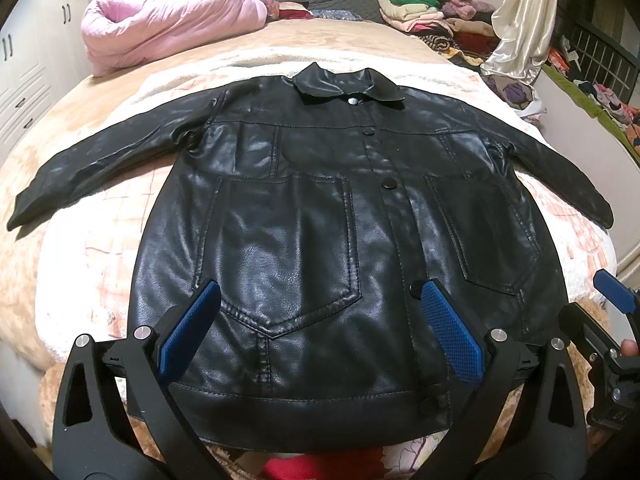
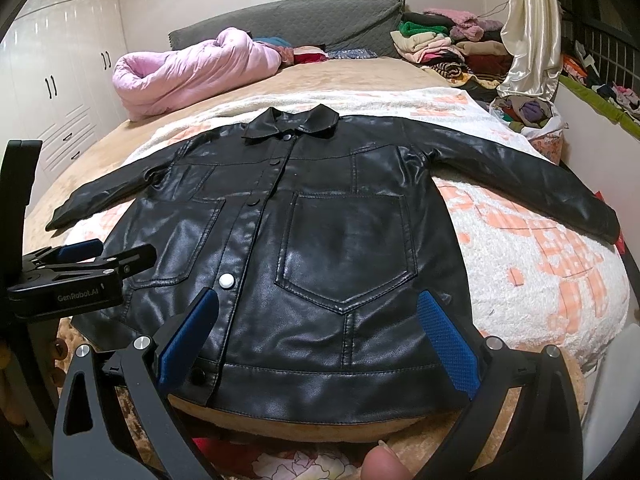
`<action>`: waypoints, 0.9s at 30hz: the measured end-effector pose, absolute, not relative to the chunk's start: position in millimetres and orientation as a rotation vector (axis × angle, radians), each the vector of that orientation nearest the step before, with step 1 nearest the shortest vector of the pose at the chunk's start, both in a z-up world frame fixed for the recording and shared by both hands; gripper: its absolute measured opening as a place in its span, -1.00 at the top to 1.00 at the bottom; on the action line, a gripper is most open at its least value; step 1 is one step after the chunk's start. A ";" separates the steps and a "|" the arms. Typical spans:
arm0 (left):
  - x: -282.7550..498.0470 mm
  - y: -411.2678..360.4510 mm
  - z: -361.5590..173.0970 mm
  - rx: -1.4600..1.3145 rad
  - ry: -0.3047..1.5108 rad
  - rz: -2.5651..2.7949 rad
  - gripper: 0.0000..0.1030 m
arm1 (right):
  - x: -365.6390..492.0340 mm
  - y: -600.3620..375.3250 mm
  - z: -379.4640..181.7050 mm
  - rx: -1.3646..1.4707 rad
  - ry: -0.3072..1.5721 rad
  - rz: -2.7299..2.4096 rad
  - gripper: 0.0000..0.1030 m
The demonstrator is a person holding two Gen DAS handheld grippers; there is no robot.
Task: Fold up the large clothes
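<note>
A black leather jacket [image 1: 312,216] lies flat and face up on the bed, buttoned, collar at the far end, both sleeves spread out to the sides. It also fills the right wrist view [image 2: 344,240]. My left gripper [image 1: 316,292] is open, its blue pads hovering over the jacket's lower left pocket near the hem. My right gripper [image 2: 318,300] is open over the lower right pocket and hem. The right gripper shows at the right edge of the left wrist view [image 1: 612,320]; the left gripper shows at the left edge of the right wrist view [image 2: 80,264].
The jacket rests on a white and orange fleece blanket [image 2: 540,248] over a tan bed cover [image 1: 120,80]. A rolled pink quilt [image 1: 168,20] lies at the far left. Piles of folded clothes [image 1: 432,16] and a cream curtain [image 1: 520,20] stand at the far right. White wardrobes [image 2: 60,80] line the left.
</note>
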State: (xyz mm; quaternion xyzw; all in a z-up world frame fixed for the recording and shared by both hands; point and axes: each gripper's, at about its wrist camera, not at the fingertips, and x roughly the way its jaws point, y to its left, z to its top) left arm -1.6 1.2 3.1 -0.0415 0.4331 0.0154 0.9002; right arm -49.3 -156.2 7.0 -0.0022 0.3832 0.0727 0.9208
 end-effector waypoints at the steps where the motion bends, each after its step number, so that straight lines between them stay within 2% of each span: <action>1: -1.6 1.0 3.4 -0.086 0.898 0.033 -0.83 | -49.6 -156.6 7.3 -0.004 0.789 0.150 -0.92; 27: 0.4 0.4 4.7 -0.081 0.901 0.034 -0.82 | -43.1 -158.1 5.5 0.003 0.788 0.151 -0.92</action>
